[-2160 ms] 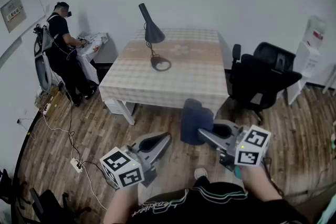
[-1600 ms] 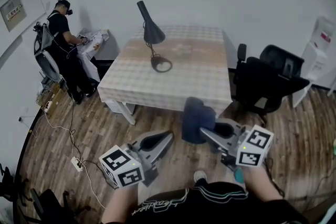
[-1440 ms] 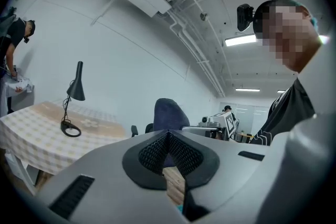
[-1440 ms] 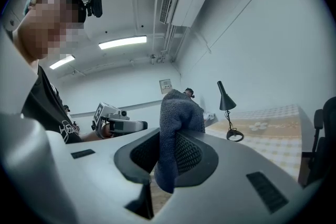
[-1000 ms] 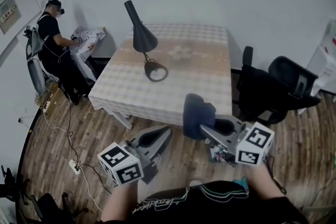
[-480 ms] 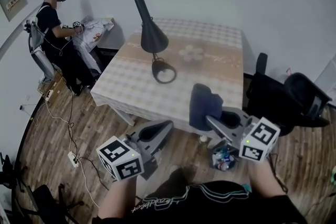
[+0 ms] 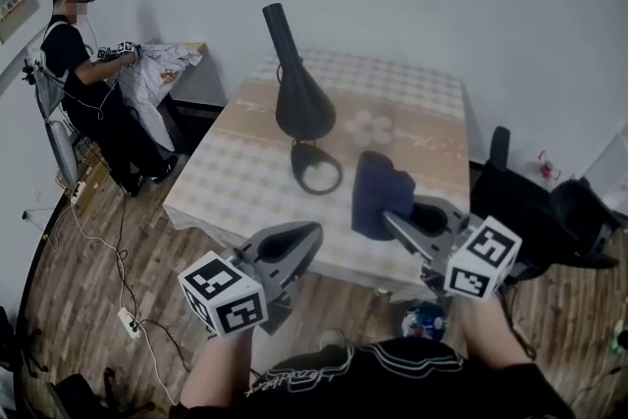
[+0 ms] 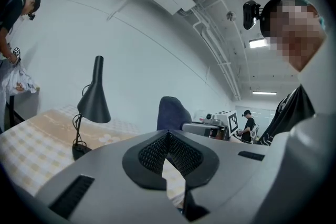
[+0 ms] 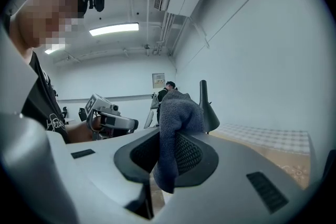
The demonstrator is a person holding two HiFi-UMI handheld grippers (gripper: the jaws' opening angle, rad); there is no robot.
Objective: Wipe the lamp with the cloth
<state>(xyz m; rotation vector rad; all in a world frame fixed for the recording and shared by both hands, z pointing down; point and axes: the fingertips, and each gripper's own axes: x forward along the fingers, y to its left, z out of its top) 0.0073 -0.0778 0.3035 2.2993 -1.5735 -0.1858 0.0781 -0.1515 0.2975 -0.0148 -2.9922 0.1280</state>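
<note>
A black desk lamp (image 7: 297, 103) with a cone shade stands on the checked table (image 7: 245, 182); its ring base (image 7: 317, 167) rests near the middle. The lamp (image 8: 92, 105) also shows at the left of the left gripper view, and its shade (image 9: 208, 112) pokes up behind the cloth in the right gripper view. My right gripper (image 7: 392, 219) is shut on a dark blue cloth (image 7: 378, 194), which stands up above the jaws (image 9: 176, 128), just right of the lamp base. My left gripper (image 7: 312, 235) is shut and holds nothing, below the table's near edge.
A person (image 7: 83, 88) stands at the far left handling light fabric (image 7: 152, 74) at a desk. Black office chairs (image 7: 549, 216) sit at the table's right side. Cables and a power strip (image 7: 123, 319) lie on the wood floor. A small bin (image 7: 424, 319) sits under the table's near edge.
The view has closed in on the table: lamp and table now appear larger and nearer. Both grippers kept their pose, the right one still holding the cloth, now over the tabletop's near edge.
</note>
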